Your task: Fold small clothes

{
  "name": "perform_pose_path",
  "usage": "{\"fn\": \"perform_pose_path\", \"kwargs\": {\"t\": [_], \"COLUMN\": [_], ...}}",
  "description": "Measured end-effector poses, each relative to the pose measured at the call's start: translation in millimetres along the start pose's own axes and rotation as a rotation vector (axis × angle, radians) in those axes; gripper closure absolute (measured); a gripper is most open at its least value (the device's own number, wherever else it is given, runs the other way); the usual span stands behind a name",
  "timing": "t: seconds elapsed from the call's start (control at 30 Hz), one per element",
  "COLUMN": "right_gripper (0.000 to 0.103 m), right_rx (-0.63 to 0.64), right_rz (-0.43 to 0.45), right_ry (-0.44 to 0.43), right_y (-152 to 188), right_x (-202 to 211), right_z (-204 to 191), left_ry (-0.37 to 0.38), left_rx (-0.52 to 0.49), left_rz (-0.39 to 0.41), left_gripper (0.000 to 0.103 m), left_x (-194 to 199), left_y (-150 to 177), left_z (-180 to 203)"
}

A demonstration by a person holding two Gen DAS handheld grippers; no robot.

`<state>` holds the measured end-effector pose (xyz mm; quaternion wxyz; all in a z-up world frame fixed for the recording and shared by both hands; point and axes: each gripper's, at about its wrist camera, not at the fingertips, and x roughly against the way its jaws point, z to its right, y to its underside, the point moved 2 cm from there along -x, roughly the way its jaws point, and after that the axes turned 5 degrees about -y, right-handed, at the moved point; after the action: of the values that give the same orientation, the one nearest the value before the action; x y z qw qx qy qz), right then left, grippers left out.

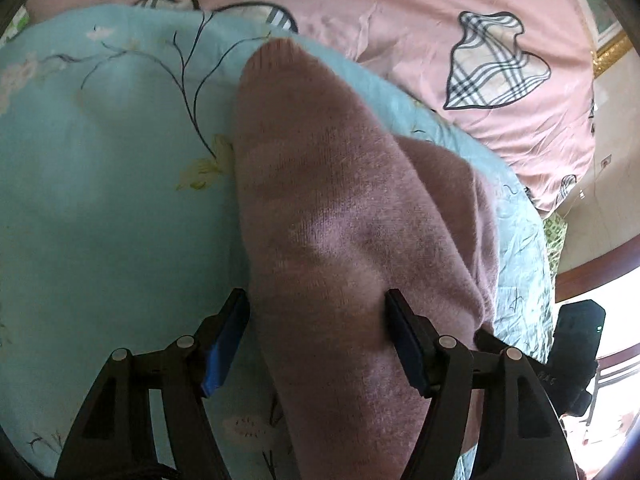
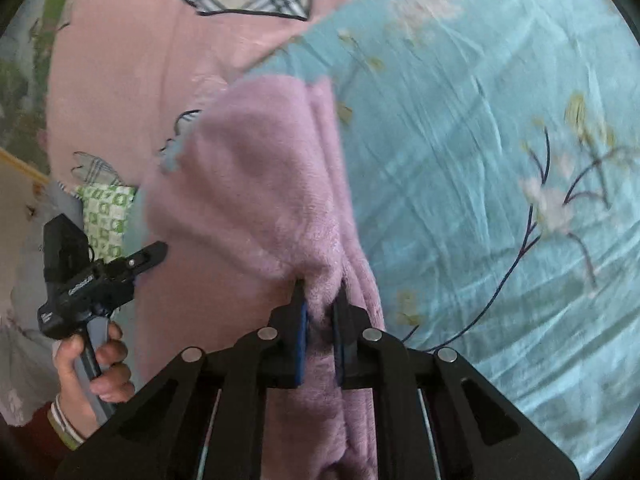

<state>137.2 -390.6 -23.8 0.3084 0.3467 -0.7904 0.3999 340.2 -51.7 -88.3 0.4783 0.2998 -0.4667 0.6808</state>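
A fuzzy pink-mauve sock (image 1: 320, 200) lies on a light blue floral cloth (image 1: 100, 200) on the bed. In the left wrist view my left gripper (image 1: 316, 320) is open, its two fingers standing on either side of the sock's width. In the right wrist view my right gripper (image 2: 320, 312) is shut on a pinched fold of the same sock (image 2: 248, 184) and holds it up off the blue cloth (image 2: 480, 160). The left gripper (image 2: 120, 264) also shows at the left edge of that view, held in a hand.
A pink bedsheet (image 1: 400, 20) with plaid heart patches (image 1: 492, 64) lies beyond the blue cloth. A green-and-white patterned item (image 2: 106, 212) sits at the bed's edge. The right gripper's black body (image 1: 576, 356) shows at the lower right of the left wrist view.
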Motion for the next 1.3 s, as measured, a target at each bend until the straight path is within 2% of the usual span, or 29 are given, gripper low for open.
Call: {"fn": "perform_pose_path", "kwargs": {"t": [0.1, 0.17, 0.23, 0.3, 0.4, 0.43, 0.47, 0.57, 0.6, 0.67, 0.7, 0.83, 0.87, 0.9, 0.93, 0.97, 1.03, 1.07, 1.13, 1.17, 1.23, 1.3], "right_gripper": [0.086, 0.081, 0.081, 0.081, 0.081, 0.081, 0.081, 0.079, 0.077, 0.052, 0.047, 0.046, 0.046, 0.061, 0.088, 0.09, 0.093, 0.093, 0.094, 0.094, 0.094, 0.094], "right_rx": [-0.036, -0.006, 0.08, 0.136, 0.183, 0.215, 0.249, 0.376, 0.403, 0.461, 0.488, 0.588, 0.605, 0.614, 0.617, 0.615, 0.611, 0.593, 0.484, 0.427, 0.339, 0.341], "right_rz": [0.006, 0.044, 0.114, 0.142, 0.095, 0.074, 0.059, 0.042, 0.04, 0.03, 0.022, -0.058, -0.082, -0.106, -0.149, -0.164, -0.115, -0.072, 0.076, 0.105, 0.1, 0.061], "right_ry": [0.009, 0.081, 0.169, 0.148, 0.002, -0.023, -0.024, 0.066, 0.07, 0.089, 0.1, 0.128, 0.153, 0.159, 0.155, 0.155, 0.121, 0.112, 0.081, 0.058, 0.043, 0.098], "right_y": [-3, -7, -14, -25, -48, -55, -60, -78, -85, -98, -102, -114, -115, -114, -113, -111, -111, -113, -124, -127, -130, -126], "right_x": [7, 21, 37, 40, 21, 10, 0, -25, -29, -40, -45, -73, -81, -88, -95, -96, -85, -76, -49, -44, -49, -67], "right_z": [-3, -17, -38, -54, -82, -92, -102, -123, -126, -132, -135, -138, -137, -136, -132, -131, -131, -130, -120, -112, -95, -86], "left_ry": [0.03, 0.018, 0.007, 0.01, 0.02, 0.022, 0.02, 0.016, 0.021, 0.031, 0.036, 0.044, 0.044, 0.044, 0.046, 0.044, 0.03, 0.018, -0.021, -0.036, -0.07, -0.094], "left_rx": [0.006, -0.019, -0.027, -0.012, 0.007, 0.005, 0.0, -0.021, -0.025, -0.021, -0.017, -0.006, -0.007, -0.006, -0.007, -0.009, -0.02, -0.024, -0.034, -0.034, -0.029, -0.047], "left_rz": [0.003, 0.019, 0.026, 0.027, 0.039, 0.041, 0.037, 0.03, 0.03, 0.022, 0.02, 0.018, 0.016, 0.016, 0.019, 0.024, 0.039, 0.048, 0.056, 0.046, 0.031, 0.036], "left_gripper": [0.033, 0.033, 0.033, 0.033, 0.033, 0.033, 0.033, 0.033, 0.033, 0.033, 0.033, 0.032, 0.032, 0.032, 0.032, 0.032, 0.032, 0.032, 0.032, 0.031, 0.032, 0.032], "left_x": [9, 16, 20, 21, 27, 29, 30, 30, 30, 28, 27, 23, 22, 21, 21, 22, 23, 23, 19, 14, 3, -4], "left_y": [-3, -7, -11, -16, -19, -20, -20, -21, -21, -22, -23, -26, -27, -29, -31, -32, -37, -38, -42, -43, -46, -47], "left_z": [-3, -2, -3, -7, -10, -10, -10, -12, -13, -15, -16, -16, -16, -16, -15, -15, -14, -14, -14, -15, -17, -17]}}
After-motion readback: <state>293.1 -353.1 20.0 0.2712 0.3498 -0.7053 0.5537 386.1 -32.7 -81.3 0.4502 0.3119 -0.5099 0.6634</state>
